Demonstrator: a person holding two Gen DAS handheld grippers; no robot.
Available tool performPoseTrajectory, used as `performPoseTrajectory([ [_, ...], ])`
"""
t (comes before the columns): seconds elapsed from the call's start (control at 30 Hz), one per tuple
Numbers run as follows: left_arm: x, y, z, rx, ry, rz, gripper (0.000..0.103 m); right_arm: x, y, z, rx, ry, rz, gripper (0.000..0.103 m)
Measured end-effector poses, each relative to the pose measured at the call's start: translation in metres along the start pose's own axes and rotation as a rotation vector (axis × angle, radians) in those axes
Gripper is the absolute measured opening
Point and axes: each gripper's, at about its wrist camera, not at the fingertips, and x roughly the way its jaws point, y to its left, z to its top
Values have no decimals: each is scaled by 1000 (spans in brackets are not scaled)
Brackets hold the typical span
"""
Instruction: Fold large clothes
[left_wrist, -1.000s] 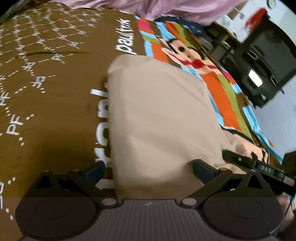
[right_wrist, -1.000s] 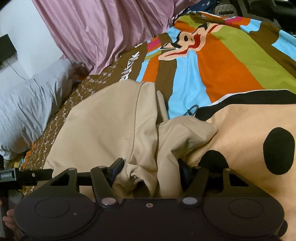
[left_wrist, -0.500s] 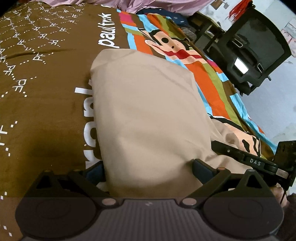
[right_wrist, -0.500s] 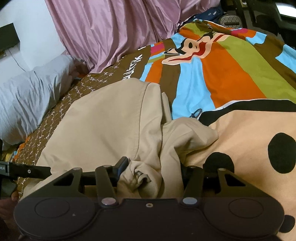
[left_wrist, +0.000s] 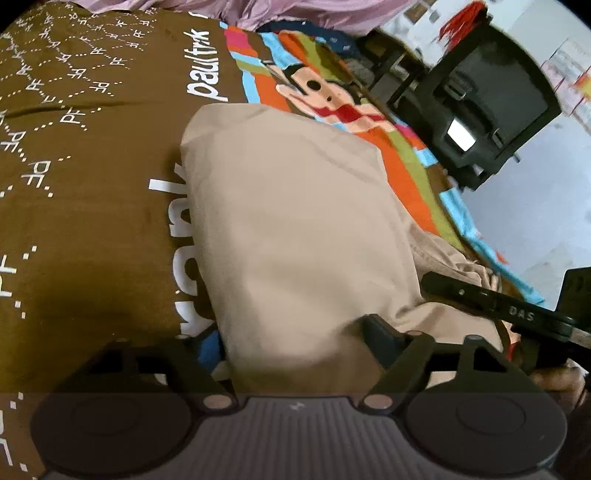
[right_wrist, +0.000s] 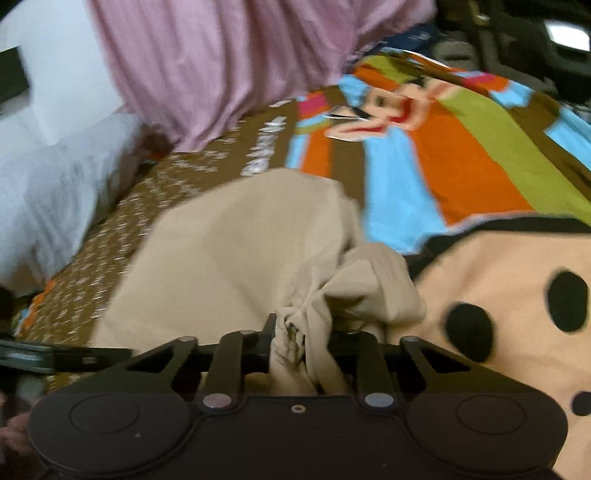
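Note:
A beige garment (left_wrist: 295, 221) lies folded on the bed, its near edge between the fingers of my left gripper (left_wrist: 291, 339). Those jaws are closing but still stand wide, and the pads do not clearly press the cloth. In the right wrist view the same garment (right_wrist: 240, 258) is bunched into a wrinkled knot at its near right corner. My right gripper (right_wrist: 303, 328) is closing on that knot and pinches it between its fingers. A black bar of the right tool (left_wrist: 517, 314) shows at the right of the left wrist view.
The bedspread (left_wrist: 92, 184) is brown with white lettering, coloured stripes and a cartoon monkey. A pale pillow (right_wrist: 48, 192) and a pink curtain (right_wrist: 221, 66) lie at the bed's far left. A black chair (left_wrist: 480, 110) stands on the floor beyond the bed's edge.
The right jaws have narrowed and gathered the loose cloth into a tight bunch, and that view has lifted slightly. The left jaws have drawn in a little around the garment's near edge.

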Motion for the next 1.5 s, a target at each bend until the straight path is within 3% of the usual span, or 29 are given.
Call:
performPoseTrajectory([
  [0.13,-9,18,-6,-51,-42,-74,68,-4,47,13,-100,32,-4,20],
  [0.3,-25,28,4,-78,-67,-108,58,-17,80,38,-93,-28,-14,19],
  [0.53,-88,38,25,9,-250,62,56,-13,131,59,-132,-105,64,19],
  [0.7,-122,62,40,51,-344,247,56,22,178,72,-171,-183,159,18],
  [0.8,-114,82,43,60,-289,360,56,62,194,67,-203,-166,178,19],
  [0.93,-97,98,28,62,-198,398,59,114,195,38,-213,-67,96,21],
  [1.03,-103,95,24,60,-200,402,65,119,180,14,-179,-54,68,31],
  [1.13,-105,84,21,70,-206,447,86,109,163,5,-135,-54,52,43],
  [1.23,-111,70,12,88,-209,457,88,98,153,2,-93,-57,64,56],
  [1.27,-114,67,11,75,-213,460,89,93,152,2,-95,-63,61,65],
  [1.33,-125,65,3,31,-227,446,92,81,153,-2,-117,-78,56,72],
  [1.5,-162,52,-28,-82,-339,437,100,46,155,-6,-173,-130,50,92],
])
